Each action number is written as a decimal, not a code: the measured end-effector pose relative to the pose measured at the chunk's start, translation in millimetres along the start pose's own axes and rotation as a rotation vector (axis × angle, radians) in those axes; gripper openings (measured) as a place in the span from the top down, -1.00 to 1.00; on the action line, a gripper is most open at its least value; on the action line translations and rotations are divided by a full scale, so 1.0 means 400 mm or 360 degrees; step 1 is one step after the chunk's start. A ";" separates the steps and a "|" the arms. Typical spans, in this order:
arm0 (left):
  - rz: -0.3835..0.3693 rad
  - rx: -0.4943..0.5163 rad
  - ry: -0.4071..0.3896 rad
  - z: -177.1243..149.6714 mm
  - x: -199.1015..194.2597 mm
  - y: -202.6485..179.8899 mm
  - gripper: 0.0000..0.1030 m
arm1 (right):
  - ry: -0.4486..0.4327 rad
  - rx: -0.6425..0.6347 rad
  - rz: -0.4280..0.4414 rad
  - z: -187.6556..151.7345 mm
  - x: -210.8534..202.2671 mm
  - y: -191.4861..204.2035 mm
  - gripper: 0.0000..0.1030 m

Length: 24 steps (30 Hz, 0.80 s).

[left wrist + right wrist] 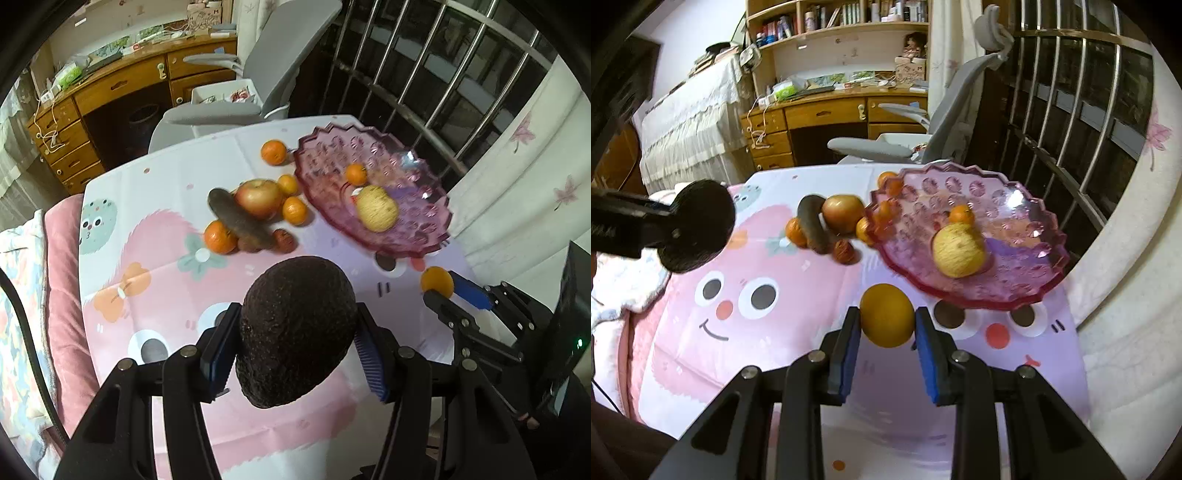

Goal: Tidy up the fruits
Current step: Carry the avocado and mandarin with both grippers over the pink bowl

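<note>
My left gripper [295, 332] is shut on a dark avocado [295, 328] and holds it above the table; it also shows in the right wrist view [698, 225]. My right gripper [886, 325] is shut on a small orange [886, 314], seen in the left wrist view [437, 282] just in front of the pink glass bowl [417, 236]. The bowl [1034, 284] holds a yellow pear [958, 251] and a small orange [961, 215]. Left of the bowl lie an apple [258, 197], a dark cucumber [238, 218] and several small oranges [219, 236].
The table carries a pink cartoon cloth [746, 332]. A grey office chair [236, 110] stands behind the table, a wooden desk [827, 114] behind it. Window bars [443, 74] and a curtain [1126, 295] are to the right. A pink cushion [62, 277] lies at the left.
</note>
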<state>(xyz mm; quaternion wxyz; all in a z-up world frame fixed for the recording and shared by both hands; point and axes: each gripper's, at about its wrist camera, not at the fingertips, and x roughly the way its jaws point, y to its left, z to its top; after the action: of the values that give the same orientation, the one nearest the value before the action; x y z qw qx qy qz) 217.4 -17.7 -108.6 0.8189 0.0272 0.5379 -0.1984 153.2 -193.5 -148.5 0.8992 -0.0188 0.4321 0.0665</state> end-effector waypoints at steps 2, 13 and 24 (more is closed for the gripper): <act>0.0021 -0.0034 -0.0024 0.007 -0.011 -0.016 -0.12 | -0.0018 -0.0001 0.0022 0.013 -0.006 -0.027 0.42; 0.0069 -0.0197 -0.0094 0.110 0.022 -0.111 -0.12 | 0.0000 -0.0100 0.0128 0.099 0.037 -0.188 0.42; 0.0101 -0.0270 -0.0067 0.250 0.182 -0.175 -0.12 | 0.0105 -0.0149 0.0155 0.143 0.144 -0.329 0.42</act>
<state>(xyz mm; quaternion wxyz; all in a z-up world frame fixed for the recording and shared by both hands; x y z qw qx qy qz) 304.6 -129.4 -119.8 0.8351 -0.0294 0.5345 -0.1266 251.2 -312.5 -160.8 0.8782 -0.0420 0.4584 0.1296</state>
